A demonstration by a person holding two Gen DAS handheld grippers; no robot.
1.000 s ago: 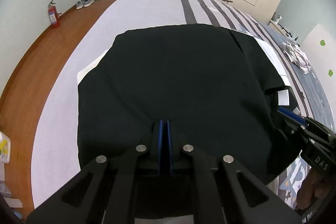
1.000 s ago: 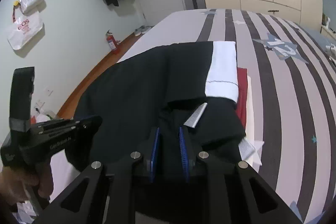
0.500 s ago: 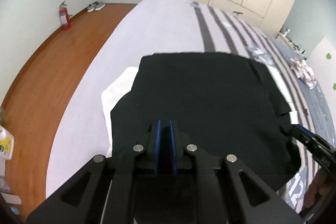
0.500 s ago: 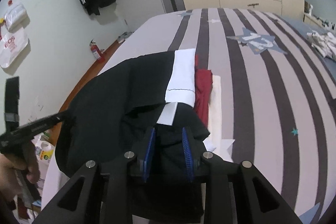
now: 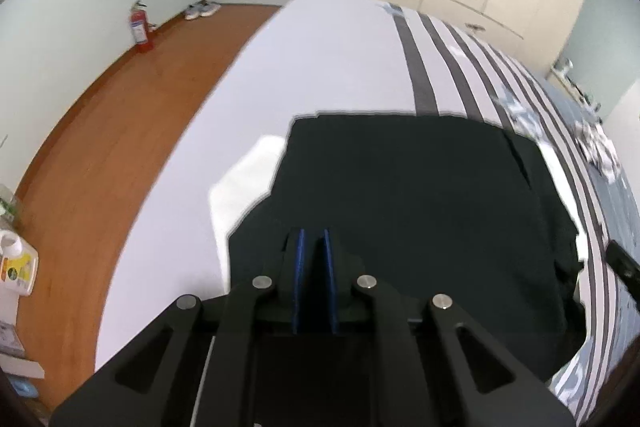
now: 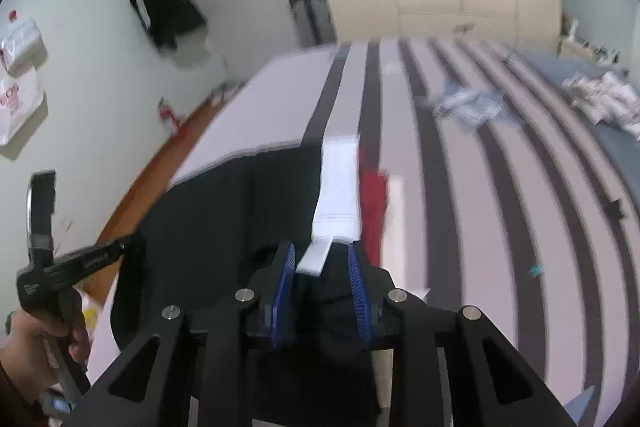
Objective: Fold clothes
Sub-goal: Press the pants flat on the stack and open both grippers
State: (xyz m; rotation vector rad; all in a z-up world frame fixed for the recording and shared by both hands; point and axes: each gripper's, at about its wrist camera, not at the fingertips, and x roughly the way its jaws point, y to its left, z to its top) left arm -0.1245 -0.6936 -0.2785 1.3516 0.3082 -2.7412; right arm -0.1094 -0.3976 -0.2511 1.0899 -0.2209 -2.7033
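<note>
Black garment lies spread on the near part of the striped bed, mostly flat, far edge straight and square. Fabric is plain dark and shows no print in the left wrist view. The right wrist view shows a white band running along its right edge, with a white tab below it just ahead of the gripper. Red cloth and a pale item lie under or beside it on the right; white fabric peeks out at its left edge.

Left gripper: blue pads nearly together, a narrow gap between them with dark fabric in it, so pinching the garment's near edge.

Right gripper: jaws spread wider, black cloth bunched between the pads; cannot tell whether the pads actually bite on it.

Frames are motion-blurred. A hand holds the left gripper's handle at lower left.
</note>
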